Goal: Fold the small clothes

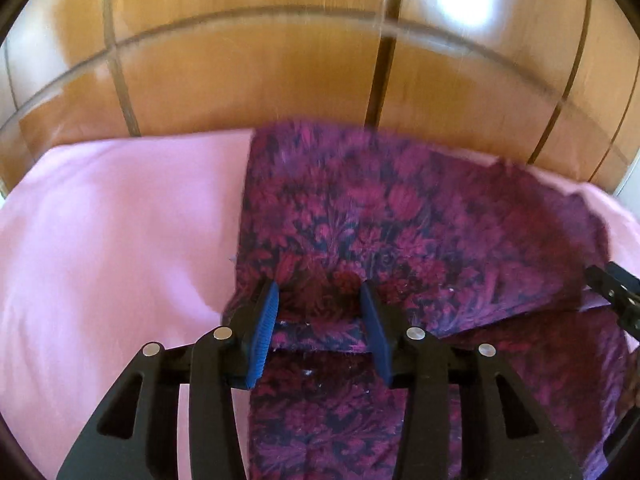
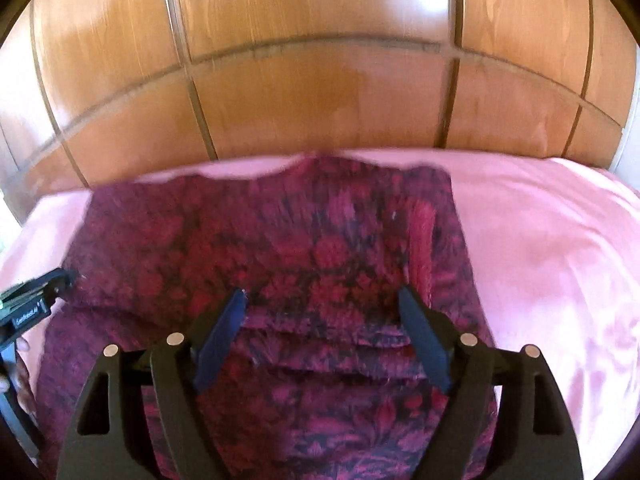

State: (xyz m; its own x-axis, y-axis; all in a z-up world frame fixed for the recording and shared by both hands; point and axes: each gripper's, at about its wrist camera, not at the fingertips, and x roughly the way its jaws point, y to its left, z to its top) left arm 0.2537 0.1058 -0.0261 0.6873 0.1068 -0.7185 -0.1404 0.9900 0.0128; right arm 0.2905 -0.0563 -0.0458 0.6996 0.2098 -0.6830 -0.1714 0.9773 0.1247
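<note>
A magenta and dark floral garment [image 1: 380, 216] lies on the pink bed sheet [image 1: 112, 240], its near part folded over onto itself with a fold edge just in front of both grippers. My left gripper [image 1: 320, 292] is open, its blue pads either side of the folded edge near the garment's left side. My right gripper [image 2: 322, 294] is open wide over the folded edge near the garment's [image 2: 280, 248] right side. Each gripper shows at the edge of the other's view: the right one [image 1: 616, 292] and the left one [image 2: 36, 300].
A wooden panelled wardrobe [image 1: 260, 68] stands right behind the bed. Pink sheet [image 2: 552, 264] lies to the right of the garment and also to its left.
</note>
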